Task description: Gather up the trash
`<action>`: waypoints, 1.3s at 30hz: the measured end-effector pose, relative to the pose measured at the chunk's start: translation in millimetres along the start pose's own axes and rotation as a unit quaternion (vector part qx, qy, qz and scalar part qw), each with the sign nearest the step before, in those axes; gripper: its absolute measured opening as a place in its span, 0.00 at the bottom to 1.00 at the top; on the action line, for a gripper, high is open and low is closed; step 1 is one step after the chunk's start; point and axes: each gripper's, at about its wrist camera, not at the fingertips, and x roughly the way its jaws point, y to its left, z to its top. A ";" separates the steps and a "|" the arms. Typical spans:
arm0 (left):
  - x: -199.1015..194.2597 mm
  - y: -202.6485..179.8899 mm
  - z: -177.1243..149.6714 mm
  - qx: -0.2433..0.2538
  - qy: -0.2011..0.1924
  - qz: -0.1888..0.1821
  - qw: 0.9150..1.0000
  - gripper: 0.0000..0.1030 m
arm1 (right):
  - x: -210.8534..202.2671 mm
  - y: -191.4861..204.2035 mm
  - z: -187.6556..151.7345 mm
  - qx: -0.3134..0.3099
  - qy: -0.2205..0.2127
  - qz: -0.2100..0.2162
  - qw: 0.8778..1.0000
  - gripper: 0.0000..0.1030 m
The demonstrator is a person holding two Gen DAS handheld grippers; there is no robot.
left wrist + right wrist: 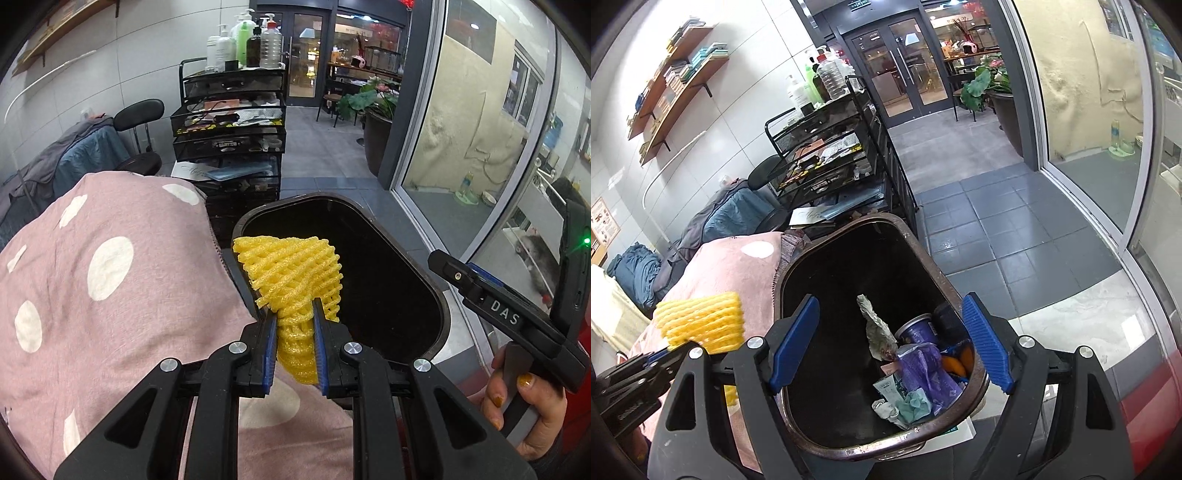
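My left gripper (295, 314) is shut on a yellow foam fruit net (291, 280), held at the left rim of a dark trash bin (441, 314). In the right wrist view the net (705, 323) and the left gripper (661, 356) sit at the lower left, beside the bin (798, 266). My right gripper (892, 339) is open and empty, hovering over the bin. The bin holds a purple can (918, 330), purple wrappers (925, 369), crumpled paper (877, 328) and other scraps. The right gripper's body (491, 299) shows at the right of the left wrist view.
A pink polka-dot blanket (92, 288) lies left of the bin. A black mesh cart (232, 122) with bottles (255, 40) stands behind. Grey tiled floor (997, 221) runs right toward a glass sliding door (1082, 129). A chair with blue cloth (92, 155) stands at far left.
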 end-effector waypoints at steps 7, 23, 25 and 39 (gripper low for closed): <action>12.8 -11.8 5.2 0.021 0.009 0.012 1.000 0.27 | -1.3 -4.5 1.5 0.004 -0.003 -0.003 1.000 0.77; -13.3 -13.3 4.6 0.028 -0.043 0.017 0.999 0.88 | 0.3 -7.1 1.0 0.004 -0.004 -0.007 1.000 0.83; -20.5 -11.7 3.5 0.026 -0.053 0.020 0.998 0.89 | 0.7 -6.1 0.1 0.004 -0.004 -0.005 1.000 0.84; -89.5 15.4 -29.9 -0.003 -0.133 0.089 0.987 0.95 | -16.0 30.4 -15.7 -0.046 -0.057 0.011 0.997 0.89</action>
